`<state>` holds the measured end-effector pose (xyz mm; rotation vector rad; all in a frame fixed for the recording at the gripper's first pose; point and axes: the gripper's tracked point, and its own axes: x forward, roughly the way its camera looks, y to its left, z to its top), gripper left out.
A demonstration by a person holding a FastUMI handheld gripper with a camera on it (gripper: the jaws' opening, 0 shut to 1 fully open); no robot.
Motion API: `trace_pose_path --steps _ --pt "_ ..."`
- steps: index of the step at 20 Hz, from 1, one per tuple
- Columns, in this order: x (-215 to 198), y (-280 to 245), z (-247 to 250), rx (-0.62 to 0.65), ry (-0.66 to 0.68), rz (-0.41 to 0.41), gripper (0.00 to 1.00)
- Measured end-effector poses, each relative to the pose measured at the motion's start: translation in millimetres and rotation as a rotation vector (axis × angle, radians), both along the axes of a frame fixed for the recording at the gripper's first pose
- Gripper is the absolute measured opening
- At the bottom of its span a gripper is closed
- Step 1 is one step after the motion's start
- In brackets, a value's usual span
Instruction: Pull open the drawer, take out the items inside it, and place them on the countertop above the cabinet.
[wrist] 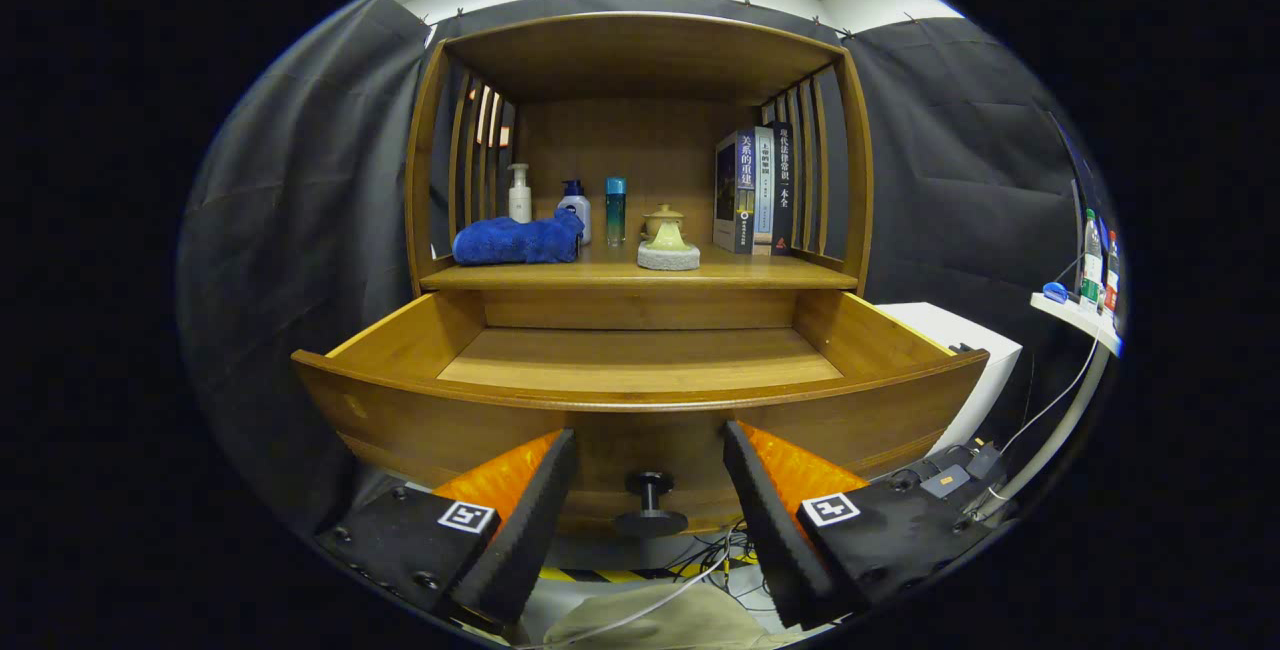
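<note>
I see the drawer (640,355) pulled out with a bare floor; a blue towel (517,240) lies on the countertop (760,275); my gripper (650,450) hangs released around the knob (650,502); little seems left.

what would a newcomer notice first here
The wooden drawer stands pulled wide open just beyond the open gripper, its knob between the fingers. Its visible floor looks bare. On the countertop above lie a blue towel, bottles, a small pot and books.
</note>
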<state>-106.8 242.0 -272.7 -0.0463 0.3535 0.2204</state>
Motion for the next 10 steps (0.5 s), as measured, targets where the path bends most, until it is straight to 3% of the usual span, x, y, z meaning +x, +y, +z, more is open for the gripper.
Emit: trace_pose_path --steps 3,8,10 --pt "2.3 3.7 -2.3 0.023 0.001 -0.009 0.96" --pt "9.4 3.3 -10.2 -0.055 0.006 -0.008 0.96" --pt "17.2 1.4 -11.7 -0.001 0.021 -0.03 0.95"
